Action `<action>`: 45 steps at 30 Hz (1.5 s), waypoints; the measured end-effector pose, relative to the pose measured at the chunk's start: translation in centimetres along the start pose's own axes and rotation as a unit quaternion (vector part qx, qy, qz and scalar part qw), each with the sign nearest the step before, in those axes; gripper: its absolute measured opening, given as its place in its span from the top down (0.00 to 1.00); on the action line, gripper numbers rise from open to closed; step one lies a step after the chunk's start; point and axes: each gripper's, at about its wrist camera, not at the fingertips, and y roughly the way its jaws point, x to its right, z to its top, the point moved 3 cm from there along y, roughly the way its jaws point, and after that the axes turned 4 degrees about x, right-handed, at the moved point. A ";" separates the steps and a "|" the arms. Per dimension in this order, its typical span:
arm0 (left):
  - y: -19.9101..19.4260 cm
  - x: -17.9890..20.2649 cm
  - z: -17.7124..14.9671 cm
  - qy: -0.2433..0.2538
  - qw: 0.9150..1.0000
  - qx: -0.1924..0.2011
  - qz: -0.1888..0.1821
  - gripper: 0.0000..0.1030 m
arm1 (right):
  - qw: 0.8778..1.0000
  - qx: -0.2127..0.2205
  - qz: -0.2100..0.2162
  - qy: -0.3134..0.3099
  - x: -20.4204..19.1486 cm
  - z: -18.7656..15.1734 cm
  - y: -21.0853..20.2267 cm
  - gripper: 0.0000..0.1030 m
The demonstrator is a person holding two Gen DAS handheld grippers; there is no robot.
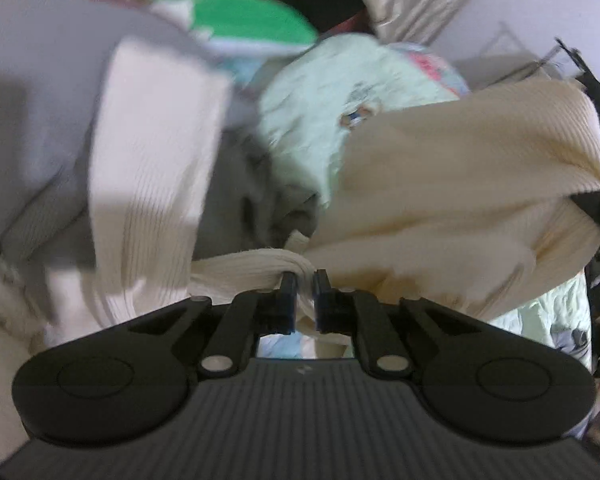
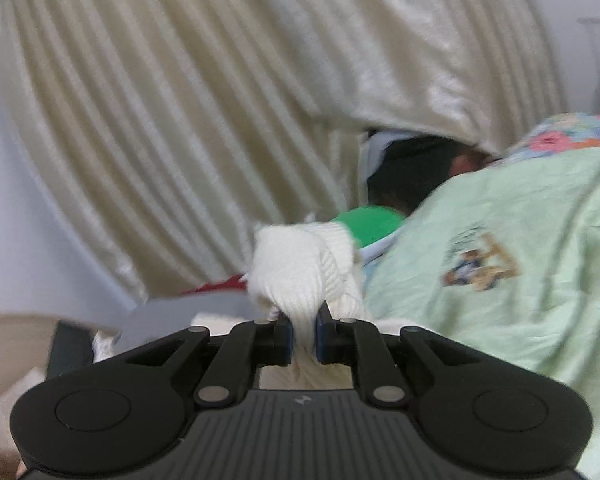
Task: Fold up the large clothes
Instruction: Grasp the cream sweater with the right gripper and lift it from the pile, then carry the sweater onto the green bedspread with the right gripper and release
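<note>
Left wrist view is motion-blurred, yet both grippers' jaws pinch bunched cream sweater (image 1: pixel 440 184), its outline hidden.

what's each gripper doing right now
Left gripper: closed on the cream sweater.
Right gripper: closed on a bunch of the same sweater.

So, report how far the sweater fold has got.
Picked up only: the left gripper and right gripper each pinch a bunch of the cream ribbed sweater, which hangs crumpled over the green blanket. No neat fold shows; spreading and folding remain.
</note>
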 end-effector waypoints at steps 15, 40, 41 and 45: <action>4.3 11.3 -2.0 0.156 0.986 -0.066 0.001 0.86 | 0.947 0.036 -0.280 0.153 28.6 -1.6 -19.7 0.85; 19.3 21.3 -4.2 0.163 0.965 -0.199 -0.046 0.39 | 0.944 -0.168 -0.223 -0.174 22.7 -4.6 -8.0 0.66; 19.0 21.2 -4.0 0.166 0.967 -0.189 -0.042 0.38 | 0.944 -0.185 -0.212 -0.173 22.9 -5.0 -7.2 0.77; 18.4 20.9 -3.2 0.172 0.970 -0.169 -0.031 0.37 | 0.952 -0.129 -0.249 -0.127 24.2 -3.8 -11.1 0.88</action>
